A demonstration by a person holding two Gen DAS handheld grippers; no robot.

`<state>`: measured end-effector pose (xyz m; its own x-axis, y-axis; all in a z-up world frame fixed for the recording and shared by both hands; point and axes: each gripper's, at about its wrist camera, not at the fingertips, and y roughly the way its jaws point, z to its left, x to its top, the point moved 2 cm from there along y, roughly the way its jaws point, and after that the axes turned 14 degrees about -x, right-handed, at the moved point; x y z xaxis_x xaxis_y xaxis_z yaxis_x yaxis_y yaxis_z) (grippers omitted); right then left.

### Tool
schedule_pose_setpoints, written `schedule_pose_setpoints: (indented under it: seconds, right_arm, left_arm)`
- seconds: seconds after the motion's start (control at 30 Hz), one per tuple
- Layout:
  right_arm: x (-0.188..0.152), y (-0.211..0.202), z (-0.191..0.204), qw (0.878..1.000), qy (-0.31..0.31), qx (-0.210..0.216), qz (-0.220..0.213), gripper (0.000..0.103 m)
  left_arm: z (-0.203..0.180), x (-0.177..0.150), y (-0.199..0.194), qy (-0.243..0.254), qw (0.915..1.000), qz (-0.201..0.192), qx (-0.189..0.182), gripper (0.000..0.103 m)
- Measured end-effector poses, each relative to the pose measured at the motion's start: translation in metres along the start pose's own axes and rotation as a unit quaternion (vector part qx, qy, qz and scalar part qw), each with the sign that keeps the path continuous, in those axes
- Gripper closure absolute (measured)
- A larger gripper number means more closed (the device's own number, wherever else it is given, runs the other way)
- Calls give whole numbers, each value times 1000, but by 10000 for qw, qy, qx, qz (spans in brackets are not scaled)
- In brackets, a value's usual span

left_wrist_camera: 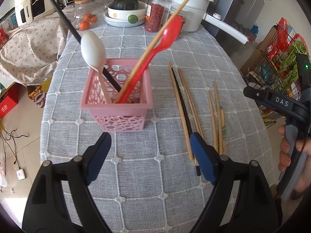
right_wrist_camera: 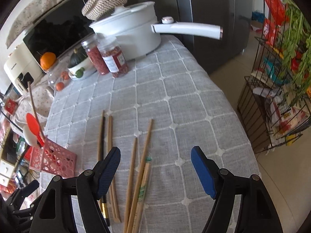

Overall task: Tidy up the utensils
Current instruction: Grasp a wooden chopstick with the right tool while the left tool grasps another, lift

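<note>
A pink perforated utensil basket stands on the grey checked tablecloth. It holds a white spoon, a red spoon, a wooden chopstick and a black chopstick. Several wooden chopsticks and one black chopstick lie loose to the basket's right. My left gripper is open and empty, just in front of the basket. My right gripper is open and empty above the loose chopsticks. The basket shows at the left of the right wrist view.
At the table's far end stand a white pot with a long handle, two jars of red contents, a bowl with a green squash and small oranges. A wire rack with groceries stands right of the table.
</note>
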<state>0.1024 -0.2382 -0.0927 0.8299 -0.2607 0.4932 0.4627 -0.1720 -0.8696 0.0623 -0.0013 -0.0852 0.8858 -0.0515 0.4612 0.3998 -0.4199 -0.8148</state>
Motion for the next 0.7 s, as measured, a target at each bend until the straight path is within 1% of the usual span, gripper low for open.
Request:
schedule_pose_setpoints:
  seconds: [0.07,0.2,0.27,0.4,0.47,0.53,0.57,0.63,0.67,0.7]
  right_arm:
    - [-2,12,-4,9997,39,-21,232,27]
    - [2,30,-3,9991,-41,-185,384,27]
    - [5,39,2,9989,-100,-189,426,27]
    - [8,59,15,9973,-259,-134,674,28]
    - [7,70,24,9958,-352,-166,830,31]
    - [7,78,31,9945,-412,-211,936,40]
    - [7,82,34,9940,-437,-237,971,42]
    - [7,88,39,9934,-487,-314,987,49]
    - [8,88,41,9936,-510,-386,932,50]
    - [9,88,43,9936,-552,-456,879,53]
  left_arm:
    - [-6,-1,6,25,9999,103,-25,20]
    - [-11,-4,14,6,9996,257,-87,20]
    - [-13,-4,16,21,9995,299,-106,20]
    - [-16,-4,21,61,9993,361,-108,20]
    - [-17,-4,24,71,9991,396,-110,20]
    - [-17,-5,26,83,9990,422,-112,20]
    - [-18,-5,27,88,9990,431,-112,20]
    - [-19,-5,28,94,9989,440,-120,20]
    - [-19,-4,28,99,9989,441,-124,20]
    - [-20,-3,29,110,9989,441,-125,20]
